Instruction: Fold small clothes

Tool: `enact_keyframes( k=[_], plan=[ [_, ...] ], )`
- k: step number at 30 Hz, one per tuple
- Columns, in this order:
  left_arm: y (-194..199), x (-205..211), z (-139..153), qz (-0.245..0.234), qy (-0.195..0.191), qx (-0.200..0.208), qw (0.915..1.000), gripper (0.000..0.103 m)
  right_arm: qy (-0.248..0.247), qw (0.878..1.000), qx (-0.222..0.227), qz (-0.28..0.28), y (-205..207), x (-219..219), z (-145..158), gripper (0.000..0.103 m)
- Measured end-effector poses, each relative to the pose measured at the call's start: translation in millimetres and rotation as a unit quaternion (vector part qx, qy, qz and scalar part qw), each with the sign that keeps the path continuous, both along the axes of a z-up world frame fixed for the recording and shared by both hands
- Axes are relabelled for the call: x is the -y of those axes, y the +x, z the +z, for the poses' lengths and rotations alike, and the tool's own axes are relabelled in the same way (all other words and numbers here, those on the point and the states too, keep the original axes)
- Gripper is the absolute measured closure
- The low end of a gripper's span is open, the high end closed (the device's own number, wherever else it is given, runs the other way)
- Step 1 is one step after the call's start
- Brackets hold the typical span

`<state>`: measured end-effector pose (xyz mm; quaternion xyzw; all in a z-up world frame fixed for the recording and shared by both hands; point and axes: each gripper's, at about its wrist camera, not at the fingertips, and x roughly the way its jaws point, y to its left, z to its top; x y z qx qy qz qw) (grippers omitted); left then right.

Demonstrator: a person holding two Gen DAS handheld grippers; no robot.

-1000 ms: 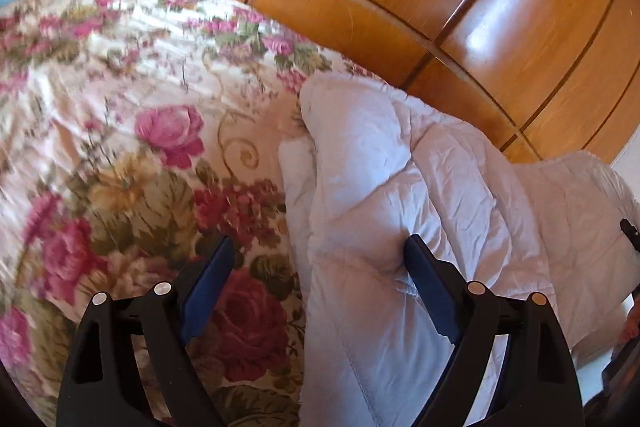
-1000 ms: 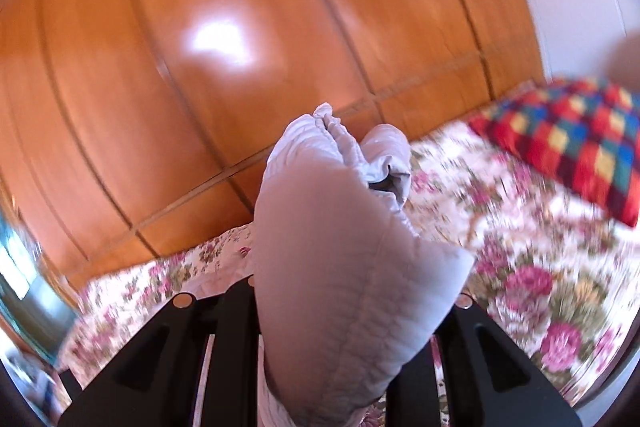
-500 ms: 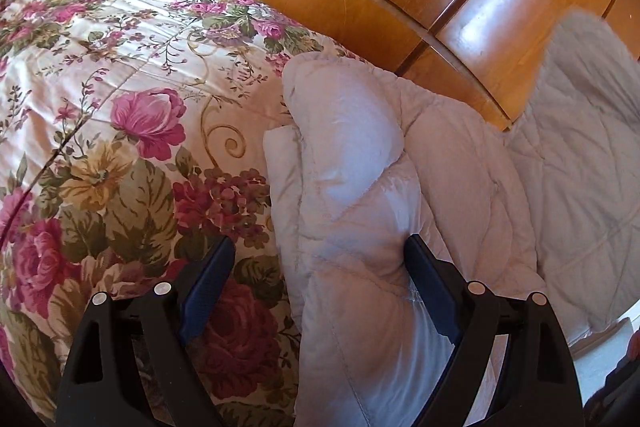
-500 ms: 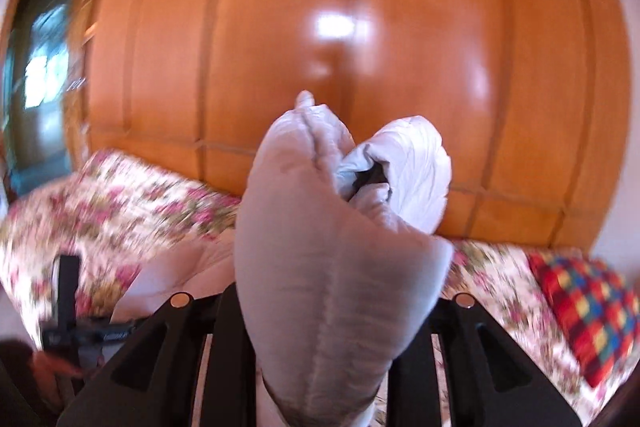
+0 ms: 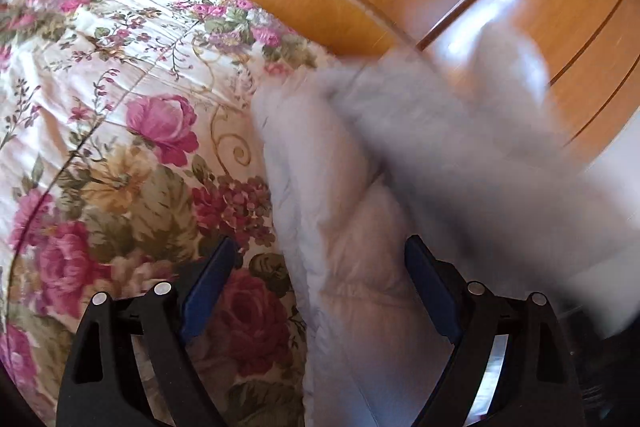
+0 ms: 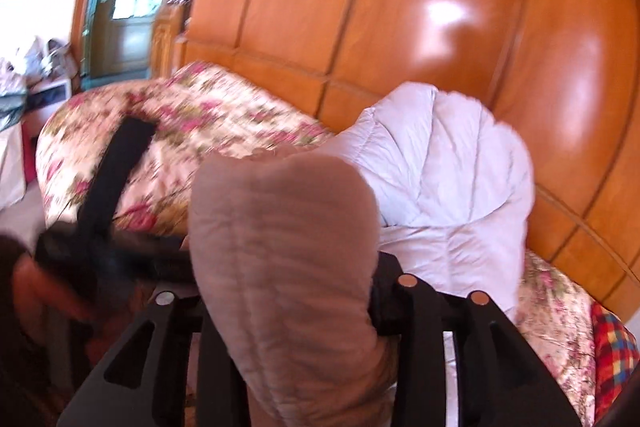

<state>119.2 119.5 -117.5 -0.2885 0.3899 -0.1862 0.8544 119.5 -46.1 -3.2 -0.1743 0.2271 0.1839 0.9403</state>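
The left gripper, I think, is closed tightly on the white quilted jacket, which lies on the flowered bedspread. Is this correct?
Not quite. In the left wrist view the left gripper stands wide open: its blue pads sit apart, one over the flowered bedspread, one beside the white quilted jacket, and neither presses on it. The jacket does lie on the bedspread.

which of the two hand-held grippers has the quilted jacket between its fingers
The right hand-held gripper: a fold of the white quilted jacket fills its opening jaws. The left hand-held gripper stands wide open, gripping nothing.
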Motion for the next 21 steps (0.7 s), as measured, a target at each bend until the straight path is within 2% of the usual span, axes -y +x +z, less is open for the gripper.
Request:
enact_keyframes(
  k=[3, 5, 7, 9, 11, 12, 13, 18, 19, 21],
  plan=[
    [-4, -33, 2, 0.013, -0.092, -0.01, 0.9956, 0.017, -0.012, 1.0, -0.006, 0.022, -3, -7, -17, 0.057],
    [-1, -47, 2, 0.012, -0.163, -0.023, 0.9862, 0.017, -0.013, 0.999, -0.002, 0.032, -7, -7, -24, 0.052],
    [5, -46, 8, -0.008, -0.197, -0.031, 0.9799, 0.017, -0.021, 0.999, -0.004, 0.038, -8, -7, -32, 0.05],
    [10, -35, 22, -0.04, -0.201, -0.023, 0.9786, 0.017, -0.032, 0.998, -0.005, 0.046, -11, -9, -36, 0.046],
    [19, -16, 38, -0.082, -0.184, -0.014, 0.9794, 0.017, -0.044, 0.997, -0.008, 0.066, -16, -11, -40, 0.039],
    [24, -8, 43, -0.09, -0.166, -0.015, 0.9819, 0.012, -0.048, 0.995, -0.012, 0.085, -20, -12, -43, 0.037],
    [30, 0, 47, -0.094, -0.142, -0.019, 0.9851, 0.011, -0.051, 0.994, -0.014, 0.096, -24, -11, -45, 0.037],
    [53, 36, 50, -0.106, -0.042, -0.07, 0.991, 0.011, -0.063, 0.99, -0.029, 0.127, -35, -3, -59, 0.036],
    [58, 44, 48, -0.1, -0.005, -0.084, 0.9914, 0.017, -0.058, 0.989, -0.031, 0.13, -36, 0, -59, 0.036],
    [62, 47, 41, -0.087, 0.024, -0.105, 0.9904, 0.036, -0.058, 0.989, -0.032, 0.134, -42, 13, -59, 0.036]
  ],
)
